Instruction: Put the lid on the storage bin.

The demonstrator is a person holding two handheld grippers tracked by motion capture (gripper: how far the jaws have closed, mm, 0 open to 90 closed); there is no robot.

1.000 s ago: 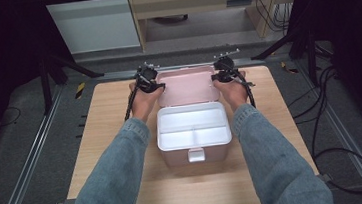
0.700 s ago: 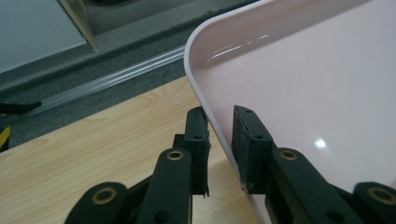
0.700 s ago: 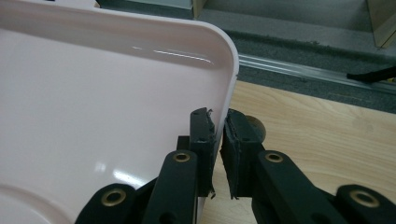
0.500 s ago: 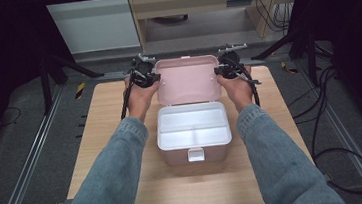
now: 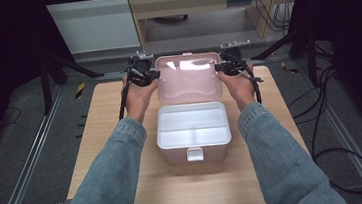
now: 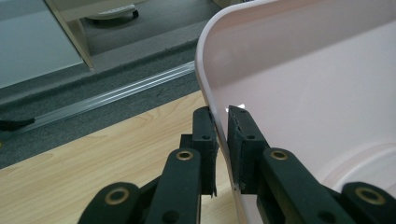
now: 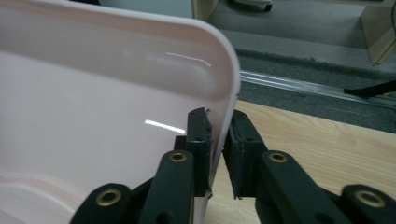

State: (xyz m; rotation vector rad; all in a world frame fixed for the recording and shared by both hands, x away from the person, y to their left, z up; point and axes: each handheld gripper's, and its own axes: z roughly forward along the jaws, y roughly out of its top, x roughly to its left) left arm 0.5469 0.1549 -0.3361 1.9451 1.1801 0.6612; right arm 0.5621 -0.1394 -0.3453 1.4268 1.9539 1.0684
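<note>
A pink box (image 5: 174, 154) stands in the middle of the wooden table, with a white two-part tray (image 5: 191, 126) in its top. Its pink lid (image 5: 187, 79) is hinged at the back and stands nearly upright. My left gripper (image 5: 154, 75) is shut on the lid's left edge, and my right gripper (image 5: 220, 68) is shut on its right edge. The left gripper view has the lid's rim (image 6: 212, 100) pinched between the left gripper (image 6: 220, 114) jaws. In the right gripper view, the right gripper (image 7: 218, 119) clamps the lid's rounded corner (image 7: 229, 65) the same way.
A white latch (image 5: 194, 154) hangs on the box's front wall. The table (image 5: 105, 119) ends just behind the lid, with a metal rail (image 6: 116, 93) and grey floor beyond. Cables (image 5: 321, 118) lie on the floor at the right.
The lid has swung up from lying flat behind the box to nearly upright. Both grippers have risen with it, still clamped on its side edges.
</note>
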